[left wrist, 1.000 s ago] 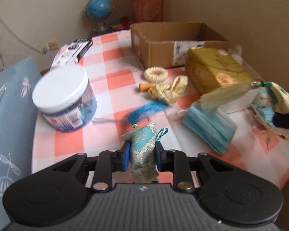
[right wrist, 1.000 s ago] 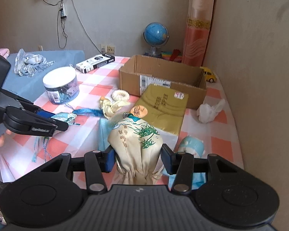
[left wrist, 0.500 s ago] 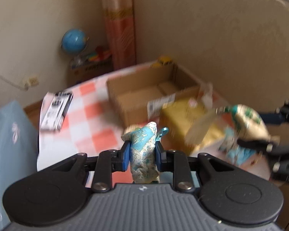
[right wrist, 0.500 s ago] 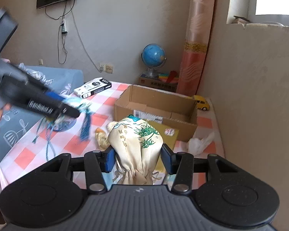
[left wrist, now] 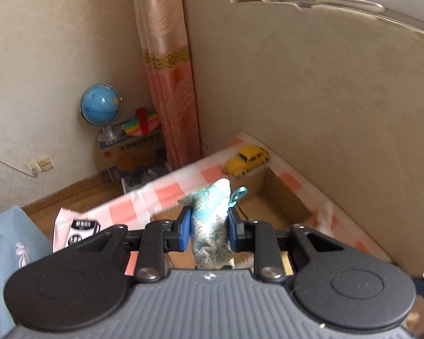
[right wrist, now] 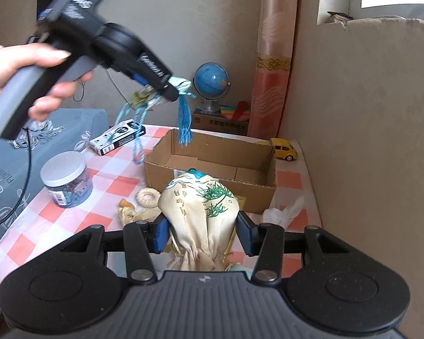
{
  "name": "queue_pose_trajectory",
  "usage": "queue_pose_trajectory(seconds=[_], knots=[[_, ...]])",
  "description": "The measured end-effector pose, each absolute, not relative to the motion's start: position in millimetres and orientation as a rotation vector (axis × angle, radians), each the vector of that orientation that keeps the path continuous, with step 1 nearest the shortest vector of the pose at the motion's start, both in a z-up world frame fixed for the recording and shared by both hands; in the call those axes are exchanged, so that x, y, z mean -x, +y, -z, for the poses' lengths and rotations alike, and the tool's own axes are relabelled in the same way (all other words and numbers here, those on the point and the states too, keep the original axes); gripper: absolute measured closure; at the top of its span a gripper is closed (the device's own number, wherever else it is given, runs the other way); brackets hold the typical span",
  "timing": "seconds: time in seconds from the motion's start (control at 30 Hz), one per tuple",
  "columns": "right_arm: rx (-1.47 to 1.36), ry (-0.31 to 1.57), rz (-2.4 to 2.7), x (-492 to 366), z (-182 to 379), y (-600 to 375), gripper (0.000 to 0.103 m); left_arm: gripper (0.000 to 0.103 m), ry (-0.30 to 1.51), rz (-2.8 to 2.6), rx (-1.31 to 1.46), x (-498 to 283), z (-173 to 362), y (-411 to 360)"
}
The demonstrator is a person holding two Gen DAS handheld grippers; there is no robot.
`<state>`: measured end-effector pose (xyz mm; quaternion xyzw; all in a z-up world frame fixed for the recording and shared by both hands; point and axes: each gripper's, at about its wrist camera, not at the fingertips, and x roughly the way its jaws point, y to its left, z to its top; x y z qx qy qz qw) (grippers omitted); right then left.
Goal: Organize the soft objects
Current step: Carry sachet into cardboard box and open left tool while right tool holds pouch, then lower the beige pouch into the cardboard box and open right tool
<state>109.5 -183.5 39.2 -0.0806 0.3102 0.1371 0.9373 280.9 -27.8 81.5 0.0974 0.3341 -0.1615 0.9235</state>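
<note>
The cardboard box (right wrist: pixel 212 166) looks empty. The left gripper (left wrist: pixel 207 227) clamps a turquoise sachet (left wrist: pixel 210 226); the right gripper (right wrist: pixel 202 233) clamps a cream pouch (right wrist: pixel 200 212). Other soft things remain on the surface (right wrist: pixel 42 220).

Teal pouch (left wrist: pixel 210 220), cream pouch (right wrist: pixel 200 212), both aloft

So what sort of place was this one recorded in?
Most likely a lived-in home room, perhaps a bedroom or living room. A table with a red-and-white checked cloth stands in a corner beside a peach patterned curtain, with a blue desk globe and a yellow toy car nearby.
</note>
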Motion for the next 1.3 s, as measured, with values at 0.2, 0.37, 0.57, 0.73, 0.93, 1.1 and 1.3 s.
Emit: queue_pose_trajectory(seconds=[0.2,0.37,0.57,0.73,0.93,1.1,1.3], knots=[[0.158,0.638,-0.266,-124,-37,-190,0.050,0.041,0.682,0.271,-0.151,-320,-61,-28],[0.154,0.644,-0.256,-129,-35,-194,0.050,0.016,0.652,0.195,-0.163,-329,-44,-24],[0.145,0.660,-0.246,-137,-32,-197,0.050,0.010,0.669,0.211,-0.183,-292,-45,-17],[0.137,0.668,-0.246,-150,-34,-194,0.050,0.006,0.674,0.218,-0.199,-238,-45,-14],[0.151,0.641,-0.235,-164,-48,-189,0.050,0.006,0.673,0.202,-0.206,-181,-41,-7],[0.180,0.600,-0.227,-185,-65,-179,0.049,0.005,0.680,0.190,-0.191,-142,-34,-2],[0.189,0.583,-0.237,-227,-78,-170,0.049,0.005,0.711,0.197,-0.159,-117,-18,-2]])
